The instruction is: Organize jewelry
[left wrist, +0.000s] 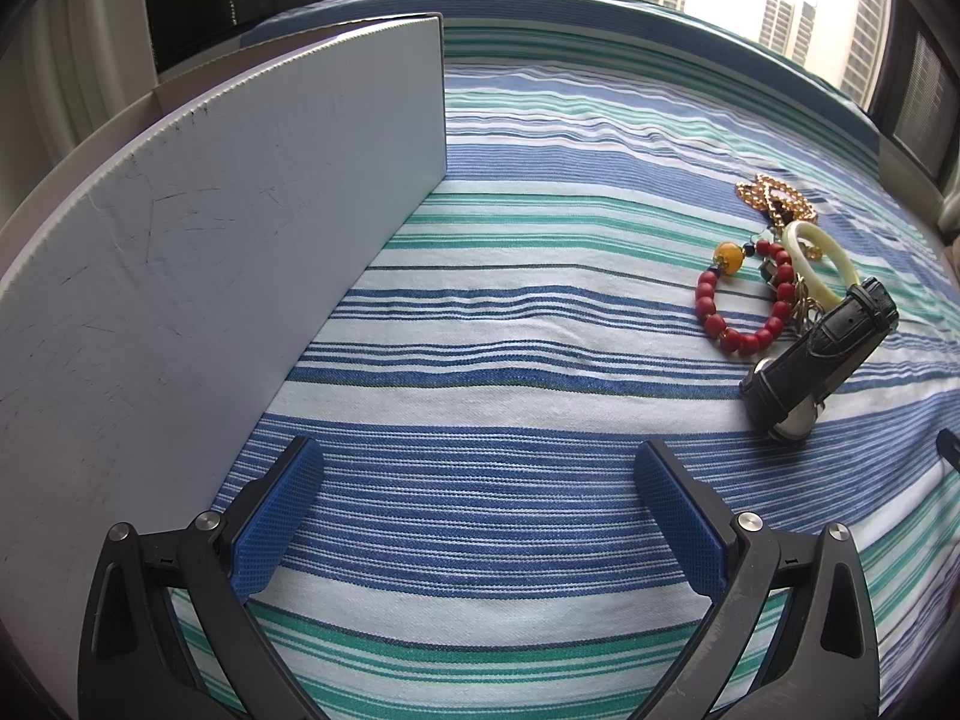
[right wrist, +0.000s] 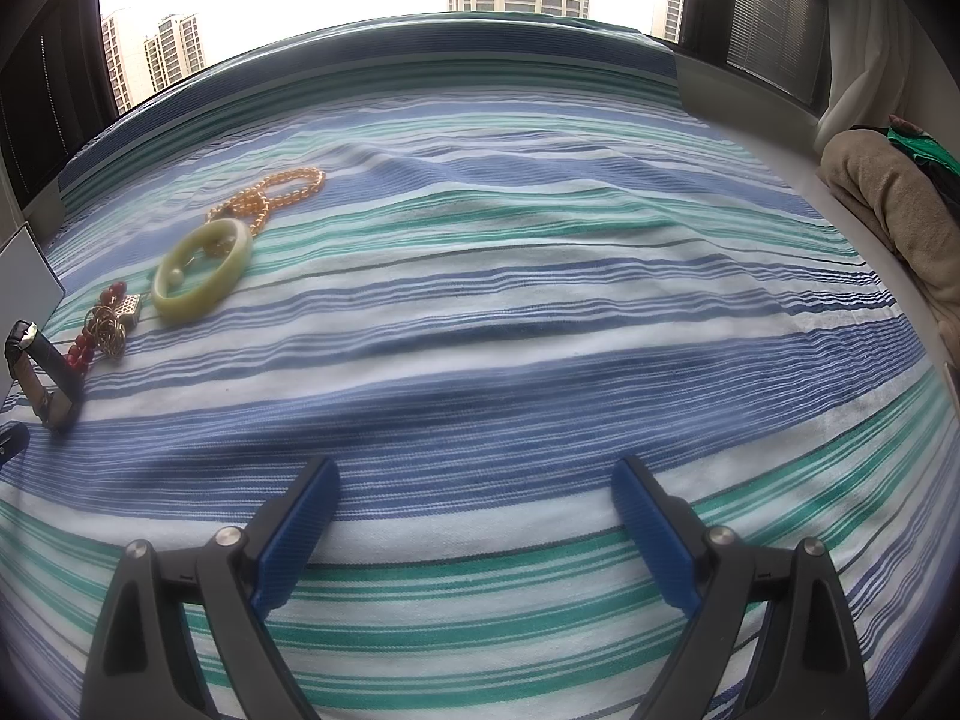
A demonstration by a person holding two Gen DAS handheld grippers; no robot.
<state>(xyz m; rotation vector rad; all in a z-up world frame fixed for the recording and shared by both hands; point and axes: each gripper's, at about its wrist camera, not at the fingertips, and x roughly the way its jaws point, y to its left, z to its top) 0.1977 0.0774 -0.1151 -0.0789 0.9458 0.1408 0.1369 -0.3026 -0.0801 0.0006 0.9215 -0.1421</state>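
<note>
Covering the whole surface, a striped sheet [left wrist: 540, 312] in blue, green and white lies under every item; folds run across its far half in the right wrist view.

A white board [left wrist: 228, 228] stands upright on the left of the left wrist view, its lower edge on the sheet, running from near to far.

A beige towel [right wrist: 888, 210] lies bunched at the far right edge in the right wrist view.

The jewelry forms one cluster, to the right in the left wrist view and to the left in the right wrist view:
- Watch [left wrist: 822, 354]: black strap, nearest item, standing on edge.
- Bangle [right wrist: 201, 270]: pale green, flat on the sheet, just beyond the watch.
- Gold chain [right wrist: 270, 192]: farthest item, one end under the bangle.
- Red bracelet [left wrist: 744, 300]: red beads with one amber bead, left of the bangle.
- Small gold wire pieces [right wrist: 111, 324]: between watch and bangle, tangled; detail cannot be made out.

Left claw [left wrist: 480, 522]: jaws wide apart, holding nothing, above bare sheet, near and left of the cluster.

Right claw [right wrist: 477, 528]: jaws wide apart, holding nothing, above bare sheet, near and right of the cluster.
</note>
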